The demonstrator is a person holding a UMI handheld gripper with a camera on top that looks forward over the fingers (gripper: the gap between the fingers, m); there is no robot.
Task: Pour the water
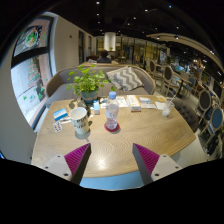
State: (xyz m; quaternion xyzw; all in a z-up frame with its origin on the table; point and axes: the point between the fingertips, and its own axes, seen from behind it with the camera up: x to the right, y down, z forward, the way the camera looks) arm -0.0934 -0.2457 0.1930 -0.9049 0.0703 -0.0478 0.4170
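Observation:
A clear plastic water bottle (112,111) with a blue cap and pink label stands upright near the middle of the round wooden table (110,140). To its left stands a white mug (80,122) with a dark print. My gripper (110,160) hovers over the table's near edge, well short of both. Its magenta-padded fingers (76,158) are spread wide with nothing between them. The bottle is straight ahead, beyond the fingertips.
A potted green plant (88,82) stands behind the mug. Papers and small items (140,102) lie on the far side of the table, with a small cup (166,108) at right. A patterned cushion (124,78) rests on the sofa beyond. Chairs (212,118) stand to the right.

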